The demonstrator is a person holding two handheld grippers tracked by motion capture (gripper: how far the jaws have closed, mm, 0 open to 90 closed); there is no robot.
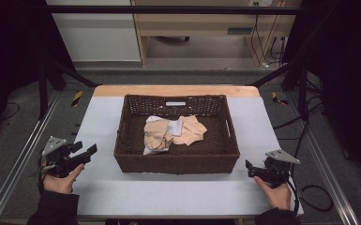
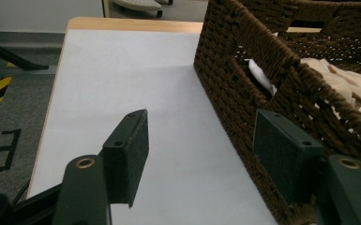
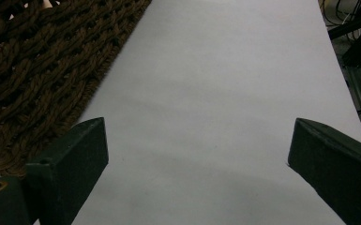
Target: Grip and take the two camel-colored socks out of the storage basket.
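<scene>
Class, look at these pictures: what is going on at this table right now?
A person sits at a white table with a claw tool in each hand. A brown woven basket stands in the middle, holding a small heap of beige and white cloths. The left claw hangs open beside the basket's left wall, and the right claw is open near its right front corner. Neither holds anything; the cloths lie untouched.
</scene>
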